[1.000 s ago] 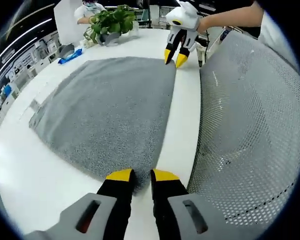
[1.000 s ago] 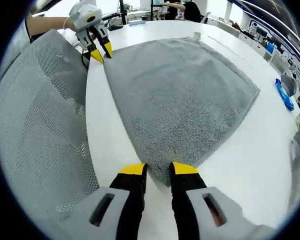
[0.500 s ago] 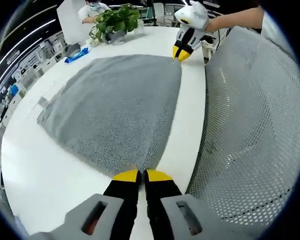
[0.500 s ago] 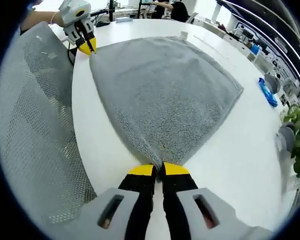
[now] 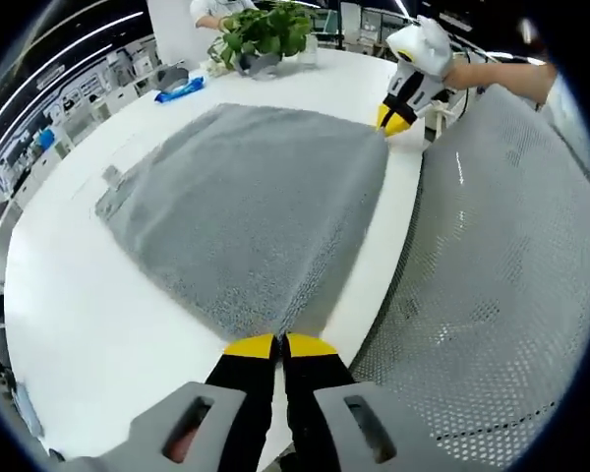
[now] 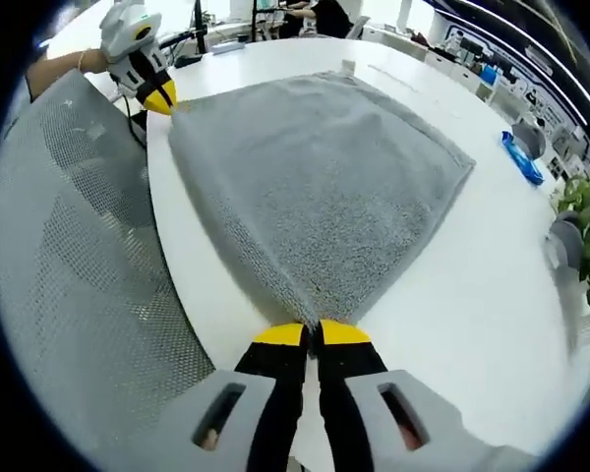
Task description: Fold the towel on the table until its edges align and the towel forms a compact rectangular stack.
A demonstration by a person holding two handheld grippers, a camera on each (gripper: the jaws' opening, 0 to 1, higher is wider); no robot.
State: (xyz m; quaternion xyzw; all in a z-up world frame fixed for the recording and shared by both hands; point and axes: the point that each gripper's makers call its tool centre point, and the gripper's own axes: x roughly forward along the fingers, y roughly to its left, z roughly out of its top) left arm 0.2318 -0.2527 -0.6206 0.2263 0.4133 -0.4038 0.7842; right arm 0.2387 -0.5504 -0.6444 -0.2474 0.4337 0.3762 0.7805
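Pinching both near corners of the towel (image 5: 246,206) right now, one in each hand. My left gripper (image 5: 279,346) has its jaws closed tight on the corner at the desk's (image 5: 88,334) near edge, and in the right gripper view my right gripper (image 6: 310,335) is clamped the same way on the other near corner. Each one also shows up small at the far end of the other's view, biting its own corner.

The towel is lying flat and fully spread over the middle of the desk, single layer, no fold in it yet. Its near edge runs along the desk's near edge, beside the mesh chair back (image 5: 501,246).

So I'd say this is the grab before the first fold. Next move looks like lifting both corners together and carrying them over to the far edge, keeping them level so the edges line up.
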